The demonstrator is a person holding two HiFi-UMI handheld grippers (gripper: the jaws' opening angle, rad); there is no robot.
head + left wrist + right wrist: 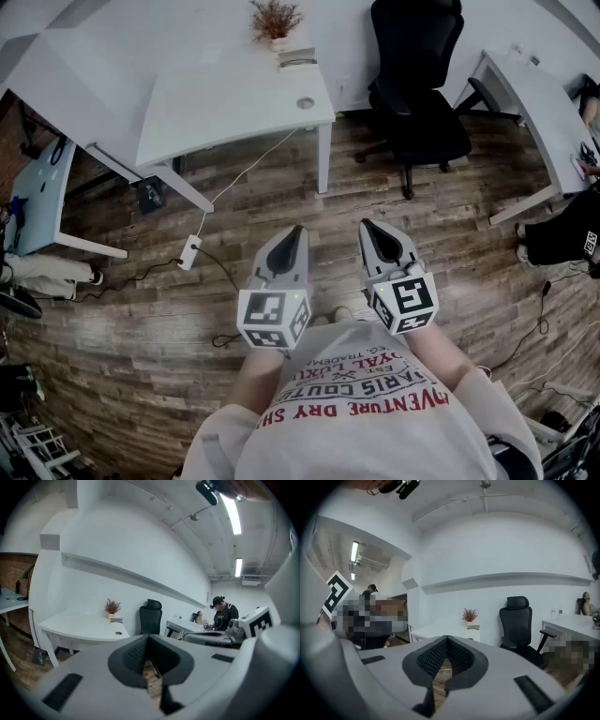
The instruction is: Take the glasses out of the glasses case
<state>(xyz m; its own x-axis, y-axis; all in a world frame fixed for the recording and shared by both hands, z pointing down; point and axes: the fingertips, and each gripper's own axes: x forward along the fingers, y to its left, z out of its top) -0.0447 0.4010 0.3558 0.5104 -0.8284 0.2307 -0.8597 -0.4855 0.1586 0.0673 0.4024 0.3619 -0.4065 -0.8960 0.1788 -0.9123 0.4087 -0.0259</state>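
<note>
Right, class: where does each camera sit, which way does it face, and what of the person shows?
Head view: on the head, facing steeply down at the wooden floor; shirt, left gripper and right gripper show.
Left gripper view: on the left gripper, facing along its shut jaws across the room.
Right gripper view: on the right gripper, likewise.
All three share the white desk, plant and black chair.

The floor [281,187] is viewed steeply from the head. Near-level outlooks are taken from close behind the jaws of the left gripper [297,231] and right gripper [367,226]. The white desk [234,103], plant [275,19] and black chair [422,84] are shared by all 3 views, possibly the far desk [534,103] too.
</note>
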